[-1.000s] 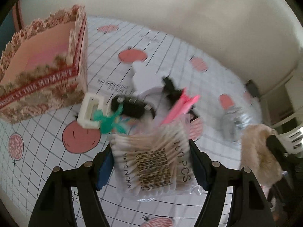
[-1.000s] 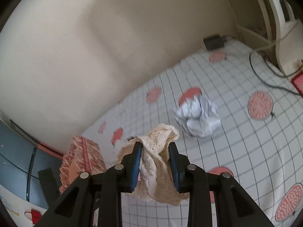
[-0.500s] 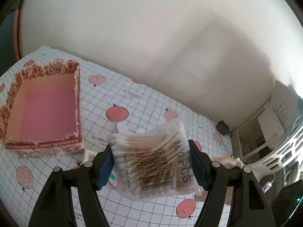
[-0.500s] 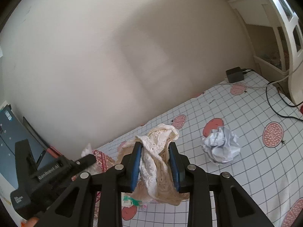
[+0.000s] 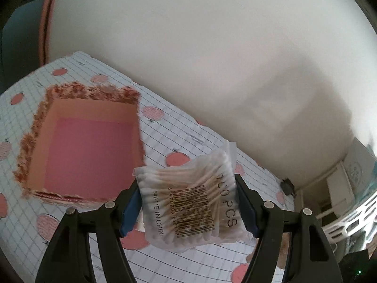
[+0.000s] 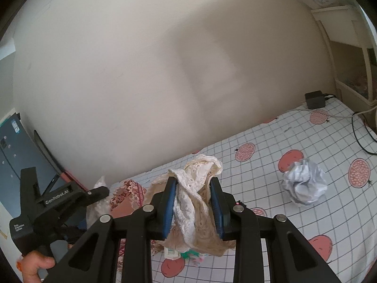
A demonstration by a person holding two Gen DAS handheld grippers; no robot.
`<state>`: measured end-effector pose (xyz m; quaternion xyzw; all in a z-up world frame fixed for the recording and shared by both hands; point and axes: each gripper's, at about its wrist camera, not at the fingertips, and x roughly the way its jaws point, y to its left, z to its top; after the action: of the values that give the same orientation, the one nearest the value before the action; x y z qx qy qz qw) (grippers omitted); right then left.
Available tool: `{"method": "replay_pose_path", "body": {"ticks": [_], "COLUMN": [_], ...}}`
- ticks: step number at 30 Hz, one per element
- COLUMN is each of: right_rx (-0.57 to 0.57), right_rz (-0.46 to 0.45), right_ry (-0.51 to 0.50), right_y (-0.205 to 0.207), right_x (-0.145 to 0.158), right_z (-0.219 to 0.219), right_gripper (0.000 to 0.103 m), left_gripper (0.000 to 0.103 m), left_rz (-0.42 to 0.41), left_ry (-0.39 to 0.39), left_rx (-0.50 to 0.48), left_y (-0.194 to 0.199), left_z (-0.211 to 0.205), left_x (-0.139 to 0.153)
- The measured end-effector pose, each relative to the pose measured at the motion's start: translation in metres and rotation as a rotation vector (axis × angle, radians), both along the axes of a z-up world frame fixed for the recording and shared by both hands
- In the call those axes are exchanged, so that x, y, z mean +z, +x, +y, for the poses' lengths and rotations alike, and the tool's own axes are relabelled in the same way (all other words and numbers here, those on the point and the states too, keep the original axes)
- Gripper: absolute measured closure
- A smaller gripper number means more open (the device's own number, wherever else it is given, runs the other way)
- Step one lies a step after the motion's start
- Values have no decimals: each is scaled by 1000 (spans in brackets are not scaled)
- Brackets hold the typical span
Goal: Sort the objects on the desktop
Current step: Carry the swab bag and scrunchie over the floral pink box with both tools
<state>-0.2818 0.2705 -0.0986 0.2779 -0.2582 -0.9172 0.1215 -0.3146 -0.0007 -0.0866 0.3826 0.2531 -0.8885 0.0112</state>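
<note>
My left gripper (image 5: 188, 202) is shut on a clear bag of cotton swabs (image 5: 188, 195), held in the air over the table. Left of and beyond the bag stands the open floral box (image 5: 87, 151) with its pink inside bare. My right gripper (image 6: 193, 202) is shut on a bunched cream lace cloth (image 6: 198, 188) that hangs below the fingers. In the right wrist view the left gripper (image 6: 99, 191) shows at the left, over the box (image 6: 128, 191), with a hand (image 6: 33, 267) under it. Small green and pink bits (image 6: 190, 257) lie on the table beneath the cloth.
A crumpled ball of white paper (image 6: 304, 184) lies on the checked tablecloth (image 6: 306, 212) to the right. A black power adapter (image 6: 314, 100) and cables (image 6: 358, 132) sit at the far right by the wall. A white shelf unit (image 6: 341, 54) stands beyond.
Both grippers have risen off the table with their loads. The left one carried the swab bag up and toward the box; the pile of small items dropped out of its view.
</note>
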Motion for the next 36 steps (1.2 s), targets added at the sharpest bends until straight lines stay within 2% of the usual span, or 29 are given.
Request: {"method": "replay_pose_path", "body": {"ticks": [14, 20, 29, 36], "right_rx": [106, 137, 167, 201], "right_rz": [-5, 51, 103, 92], "right_ry": [42, 79, 130, 195], "right_y": [-6, 2, 5, 4], "right_x": [-4, 6, 9, 4], "right_z": [-78, -111, -151, -179], "right_gripper": [72, 72, 72, 72], "left_gripper": [30, 30, 30, 30], "left_rz": [-21, -34, -40, -25], "left_ry": [72, 102, 105, 80], "left_rx": [165, 210, 228, 242], "left_y": [14, 21, 34, 37], "left_z": [-93, -122, -141, -152], "left_x": [-23, -33, -46, -51]}}
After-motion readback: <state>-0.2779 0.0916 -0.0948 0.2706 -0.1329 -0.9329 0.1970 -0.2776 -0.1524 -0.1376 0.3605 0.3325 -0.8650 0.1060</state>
